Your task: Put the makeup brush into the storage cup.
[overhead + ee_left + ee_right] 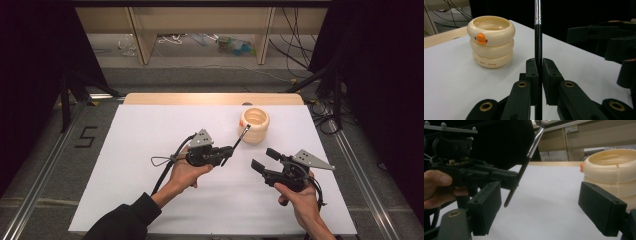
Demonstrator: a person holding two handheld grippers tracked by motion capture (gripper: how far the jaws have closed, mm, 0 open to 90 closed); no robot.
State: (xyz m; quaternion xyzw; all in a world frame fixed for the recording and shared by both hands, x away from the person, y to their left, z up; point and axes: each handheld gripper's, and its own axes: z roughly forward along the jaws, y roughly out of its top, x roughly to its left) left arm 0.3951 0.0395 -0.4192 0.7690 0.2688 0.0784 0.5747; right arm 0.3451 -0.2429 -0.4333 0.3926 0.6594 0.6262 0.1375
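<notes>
Near the centre of the high view, the left hand-held gripper [227, 152] is clamped on a brush [237, 144], whose long axis runs up and to the right, its tip at the lower left rim of the cup [254, 125]. That cream cup stands on the counter [150, 130] above and right of this gripper. The right hand-held gripper [265, 159] sits at lower right, jaws apart and empty, pointing up-left; the left one is nearer the cup.

From the left gripper view, the jaws press together on the brush [538, 37], its black handle rising straight up mid-frame into a silver ferrule. The cup [491, 41], three stacked rings with an orange beak, stands at upper left, apart from the brush.

Across the right gripper view, its own jaws stand wide with nothing between them. The left hand-held gripper [509, 178] at the left holds the brush [524, 167] slanting up to the right, and the cup [614, 170] fills the right edge. I judge the brush must tilt and travel toward the cup's mouth.
</notes>
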